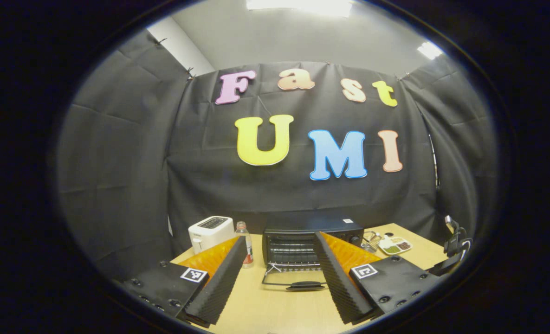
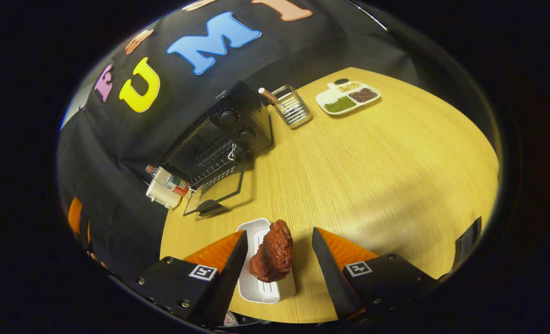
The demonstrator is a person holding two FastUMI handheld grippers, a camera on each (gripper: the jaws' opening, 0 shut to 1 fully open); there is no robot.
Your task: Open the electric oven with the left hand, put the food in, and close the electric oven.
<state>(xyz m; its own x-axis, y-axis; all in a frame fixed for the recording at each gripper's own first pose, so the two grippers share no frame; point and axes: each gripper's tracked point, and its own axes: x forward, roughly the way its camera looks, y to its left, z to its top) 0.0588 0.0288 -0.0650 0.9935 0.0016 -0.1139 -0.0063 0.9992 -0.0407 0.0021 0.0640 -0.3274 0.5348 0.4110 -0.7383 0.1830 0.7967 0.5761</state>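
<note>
The black electric oven stands at the back of the wooden table. Its glass door lies folded down flat, so the wire rack inside shows. My left gripper hovers open in front of the oven, holding nothing. In the right gripper view the oven is far off to the left with its door down. A reddish-brown piece of meat rests on a small white tray. My right gripper is open, one finger on each side of the meat and apart from it.
A white toaster and a bottle stand left of the oven. On its right are a wire holder and a white divided dish of grains. A wide stretch of bare tabletop lies right of the tray.
</note>
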